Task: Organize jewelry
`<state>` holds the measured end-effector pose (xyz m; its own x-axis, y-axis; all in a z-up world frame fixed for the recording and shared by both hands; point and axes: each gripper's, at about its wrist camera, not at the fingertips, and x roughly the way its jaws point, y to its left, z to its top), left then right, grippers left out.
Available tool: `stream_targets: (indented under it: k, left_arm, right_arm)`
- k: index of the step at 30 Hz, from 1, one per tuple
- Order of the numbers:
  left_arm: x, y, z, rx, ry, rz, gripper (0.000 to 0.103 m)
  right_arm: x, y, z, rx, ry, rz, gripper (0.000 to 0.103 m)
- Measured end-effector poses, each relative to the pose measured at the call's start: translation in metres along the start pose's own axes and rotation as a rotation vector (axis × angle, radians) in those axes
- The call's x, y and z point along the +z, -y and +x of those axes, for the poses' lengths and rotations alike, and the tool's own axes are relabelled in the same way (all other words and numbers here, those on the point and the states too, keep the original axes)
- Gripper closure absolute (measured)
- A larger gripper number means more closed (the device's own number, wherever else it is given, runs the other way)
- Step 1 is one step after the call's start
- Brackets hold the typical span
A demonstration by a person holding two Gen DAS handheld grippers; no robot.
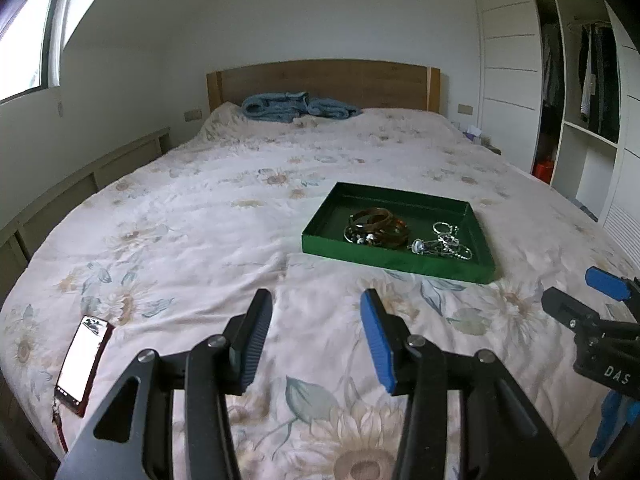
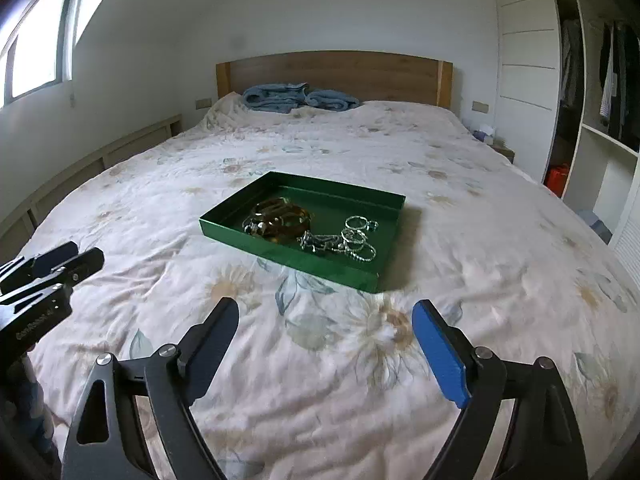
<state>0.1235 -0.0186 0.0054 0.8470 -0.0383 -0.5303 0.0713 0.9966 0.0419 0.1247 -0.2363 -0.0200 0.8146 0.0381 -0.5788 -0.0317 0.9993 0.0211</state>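
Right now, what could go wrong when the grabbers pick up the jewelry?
The silver chains lie tangled together in the green tray, so lifting one may drag out others. The tray sits on a soft, wrinkled bedspread and might tip if pushed. The amber bangles overlap, so they could slip.

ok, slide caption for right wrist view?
Open right gripper faces a green tray of bangles and chains on the bed.

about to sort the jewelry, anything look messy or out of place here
Inside the green tray, the silver chains and rings lie in one tangled heap beside the amber bangles. A lit phone lies loose near the bed's edge. Nothing looks spilled or broken.
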Motion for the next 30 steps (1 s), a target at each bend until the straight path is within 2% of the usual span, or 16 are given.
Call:
stream_targets:
  k: [8, 22, 30]
  left_arm:
    - [-0.012, -0.003, -0.031, 0.007, 0.033, 0.008, 0.057]
    - [-0.026, 0.014, -0.071, 0.029, 0.085, 0.034, 0.047]
    - [-0.03, 0.022, -0.083, 0.02, 0.099, 0.037, 0.046]
  right_arm:
    - [-0.014, 0.008, -0.026, -0.021, 0.023, 0.025, 0.013]
    - [-0.034, 0.018, -0.057, -0.047, 0.061, 0.015, 0.005]
    - [-0.039, 0.025, -0.068, -0.05, 0.082, 0.015, 0.003]
